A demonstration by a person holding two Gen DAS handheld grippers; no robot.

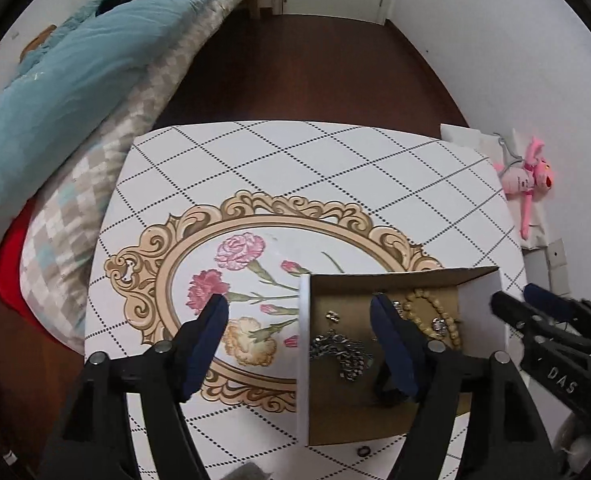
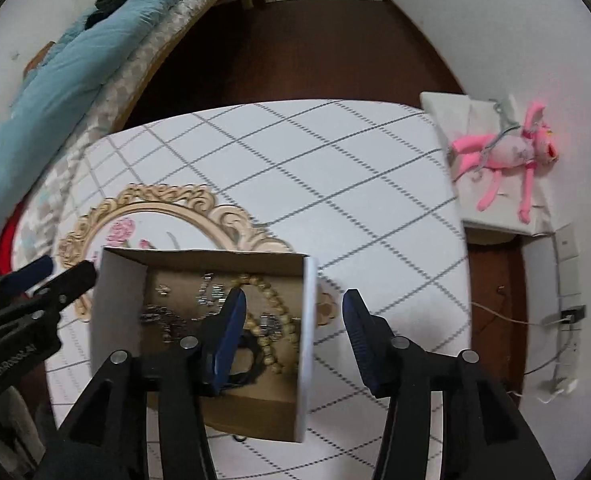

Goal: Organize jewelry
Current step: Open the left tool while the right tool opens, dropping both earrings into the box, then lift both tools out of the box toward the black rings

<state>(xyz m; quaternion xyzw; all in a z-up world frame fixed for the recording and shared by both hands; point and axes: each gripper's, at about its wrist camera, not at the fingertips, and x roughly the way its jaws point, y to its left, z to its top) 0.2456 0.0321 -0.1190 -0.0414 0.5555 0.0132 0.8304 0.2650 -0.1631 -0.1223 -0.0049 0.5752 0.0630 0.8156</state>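
Observation:
An open cardboard box (image 1: 304, 360) with white outer walls stands on the table; it also shows in the right wrist view (image 2: 307, 340). Inside lie a tan bead necklace (image 1: 435, 312), a dark metal chain (image 1: 343, 354) and small silver pieces (image 1: 332, 316). My left gripper (image 1: 299, 312) is open and straddles the box's left wall, one finger inside. My right gripper (image 2: 293, 308) is open and straddles the box's right wall, its left finger inside above the beads (image 2: 269, 300). A small dark ring (image 1: 363, 450) lies on the table in front of the box.
The table (image 1: 295, 168) has a white diamond-grid top with a gold floral frame print. A bed with a teal quilt (image 1: 55, 80) runs along the left. A pink plush toy (image 2: 507, 152) lies on a white block at the right. Cables trail on the dark floor (image 2: 551, 360).

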